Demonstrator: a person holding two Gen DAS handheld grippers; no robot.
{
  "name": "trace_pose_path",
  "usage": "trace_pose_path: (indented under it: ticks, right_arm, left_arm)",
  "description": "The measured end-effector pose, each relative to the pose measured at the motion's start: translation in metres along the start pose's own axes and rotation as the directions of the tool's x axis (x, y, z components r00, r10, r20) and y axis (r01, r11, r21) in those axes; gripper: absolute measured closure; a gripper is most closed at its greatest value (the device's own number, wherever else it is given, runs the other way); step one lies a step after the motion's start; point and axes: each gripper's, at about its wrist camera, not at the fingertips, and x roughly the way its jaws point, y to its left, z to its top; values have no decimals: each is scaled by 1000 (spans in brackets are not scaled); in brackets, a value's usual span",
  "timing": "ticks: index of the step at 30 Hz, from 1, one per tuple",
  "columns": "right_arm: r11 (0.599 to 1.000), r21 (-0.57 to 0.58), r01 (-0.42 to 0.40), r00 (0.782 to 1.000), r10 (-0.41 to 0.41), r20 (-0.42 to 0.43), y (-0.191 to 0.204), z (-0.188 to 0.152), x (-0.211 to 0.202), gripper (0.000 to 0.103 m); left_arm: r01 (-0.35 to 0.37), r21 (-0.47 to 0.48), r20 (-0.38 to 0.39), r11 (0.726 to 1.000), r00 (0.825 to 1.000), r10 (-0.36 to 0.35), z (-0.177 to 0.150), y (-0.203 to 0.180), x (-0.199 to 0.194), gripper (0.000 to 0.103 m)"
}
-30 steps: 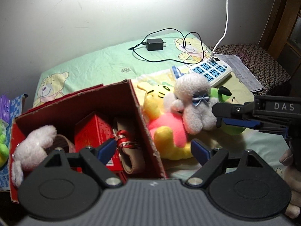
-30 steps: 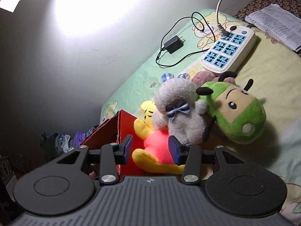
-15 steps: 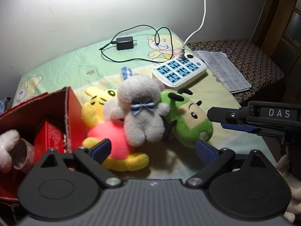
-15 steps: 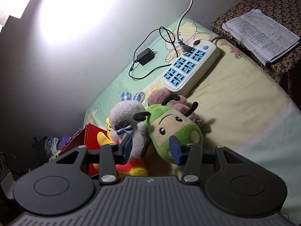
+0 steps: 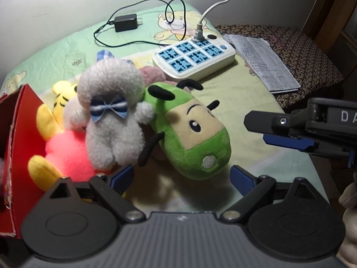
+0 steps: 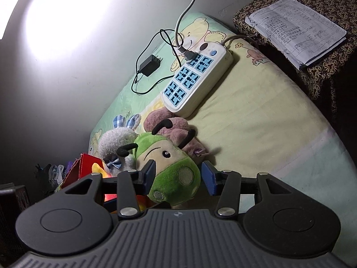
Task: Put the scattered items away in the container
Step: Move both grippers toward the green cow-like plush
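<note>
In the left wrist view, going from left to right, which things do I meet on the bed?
red box → yellow and pink plush → grey plush with bow tie → green plush → right tool

The red box (image 5: 15,156) is cut off at the left edge.

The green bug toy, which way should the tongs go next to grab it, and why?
Probably the right tongs should ease a little further forward and then close on the green bug toy. Their jaws have just been opening and now stand on either side of the toy's lower end without squeezing it. It lies loose on the bed, outside the red box.
</note>
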Motion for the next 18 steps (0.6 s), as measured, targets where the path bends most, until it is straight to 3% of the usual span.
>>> trace_pose_path:
  ticks: [3,6,8,10,13,17,18]
  right_arm:
    - [1000,-1,-6,1000,6,-21,-2,5,7,53]
    - [1000,-17,-14,999,14,-47,-2,10,15,51]
    - [1000,-26,-12,999,11,-50,-2,13,20,51]
    - [999,-26,-18,998,17,-53,-3,19,27,51]
    - [999,-15,-35,996,33,-80,-5,27,42,50]
    - [997,0,-75,985,74,-152,-3,32,68,49]
    - [996,2,-88,983,87,-164,-3,33,72,44]
  left_arm:
    - [8,-6,-47,1000,999,-8,-1,-1,15,30]
    - [50,-26,-56,998,997,-51,-6,2,21,29]
    - [106,-52,-34,993,994,-108,-9,7,18,23]
    - [148,-101,32,984,989,-145,-10,17,11,3]
    - [175,-140,116,975,980,-159,-5,26,2,1]
    - [182,-109,77,977,982,-175,6,20,14,1]
    - [184,-101,67,978,982,-178,5,18,19,1]
